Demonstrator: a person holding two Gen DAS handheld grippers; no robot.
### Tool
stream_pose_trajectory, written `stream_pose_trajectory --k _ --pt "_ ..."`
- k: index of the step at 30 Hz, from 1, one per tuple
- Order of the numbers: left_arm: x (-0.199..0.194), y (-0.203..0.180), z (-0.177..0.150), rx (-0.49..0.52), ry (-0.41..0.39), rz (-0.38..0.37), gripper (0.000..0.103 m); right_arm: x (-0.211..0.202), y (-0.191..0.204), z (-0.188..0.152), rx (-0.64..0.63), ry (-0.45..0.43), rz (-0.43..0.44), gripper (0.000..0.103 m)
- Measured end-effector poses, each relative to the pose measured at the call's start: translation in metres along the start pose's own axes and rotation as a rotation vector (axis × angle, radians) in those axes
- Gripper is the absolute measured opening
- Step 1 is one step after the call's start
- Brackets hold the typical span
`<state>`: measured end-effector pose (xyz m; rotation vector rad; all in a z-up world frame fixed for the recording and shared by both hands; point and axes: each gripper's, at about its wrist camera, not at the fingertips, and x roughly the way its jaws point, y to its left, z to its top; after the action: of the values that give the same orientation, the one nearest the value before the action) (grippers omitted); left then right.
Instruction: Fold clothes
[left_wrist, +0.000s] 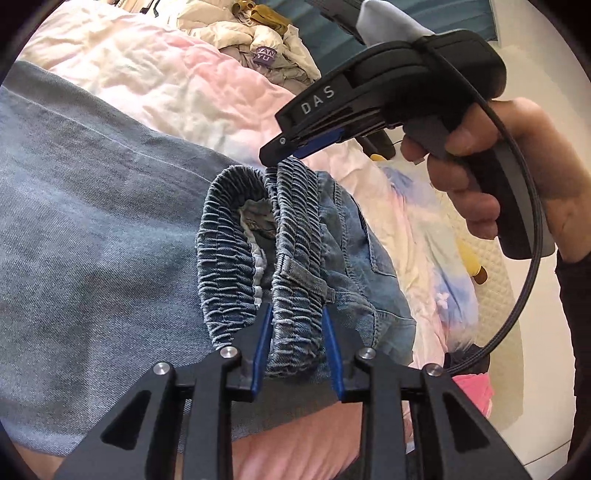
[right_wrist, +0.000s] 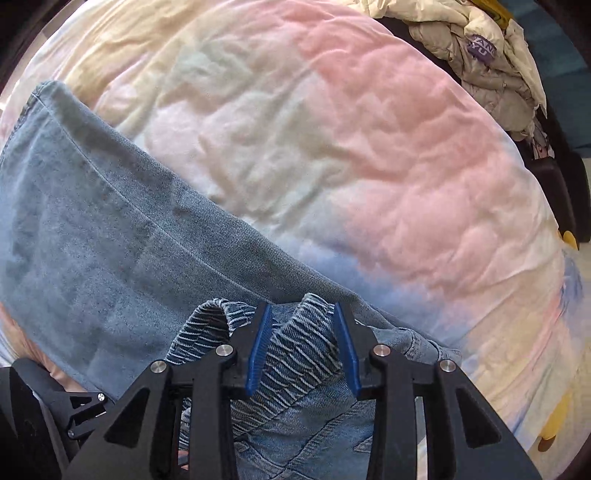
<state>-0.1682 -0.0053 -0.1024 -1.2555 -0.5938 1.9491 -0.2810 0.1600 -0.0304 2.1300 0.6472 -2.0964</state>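
Denim jeans (left_wrist: 92, 221) hide most bedding (left_wrist: 192, 88).

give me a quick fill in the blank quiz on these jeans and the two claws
1. The left claw grips the jeans by their elastic ____.
2. The jeans lie on a pastel ____.
3. The pads on the right claw are coloured ____.
4. The white letters on the right claw's body read ____.

Missing words: waistband; quilt; blue; DAS
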Motion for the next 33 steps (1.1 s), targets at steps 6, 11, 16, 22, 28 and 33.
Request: stream_pose_trajectory --k 6,11,16,22,28,33 --pt "-0.002 -0.009 -0.003 0.039 -0.008 0.009 0.01 -0.001 0.008 -0.003 0.007 0.035 -0.08 0.034" --pt "0.01 -0.031 -0.009 0.05 0.014 0.021 0.007 -0.027 0.025 -0.011 -0.03 -0.012 -0.117 0.007" --pt "0.015 -0.044 -0.01 0.06 0.012 0.025 0.007 -0.056 0.045 -0.016 -0.092 -0.095 -0.148 0.001" --pt "-0.001 -0.047 -0.016 0.05 0.033 0.06 0.007 -0.055 0.061 -0.011 -0.116 -0.157 -0.104 0.0" --pt "0.039 -0.056 -0.024 0.02 0.064 0.122 0.007 0.023 0.055 0.001 -0.1 -0.13 -0.057 0.0" --pt "0.045 -0.053 -0.023 0.014 0.076 0.145 0.007 0.055 0.047 0.001 -0.051 -0.156 0.022 0.0"
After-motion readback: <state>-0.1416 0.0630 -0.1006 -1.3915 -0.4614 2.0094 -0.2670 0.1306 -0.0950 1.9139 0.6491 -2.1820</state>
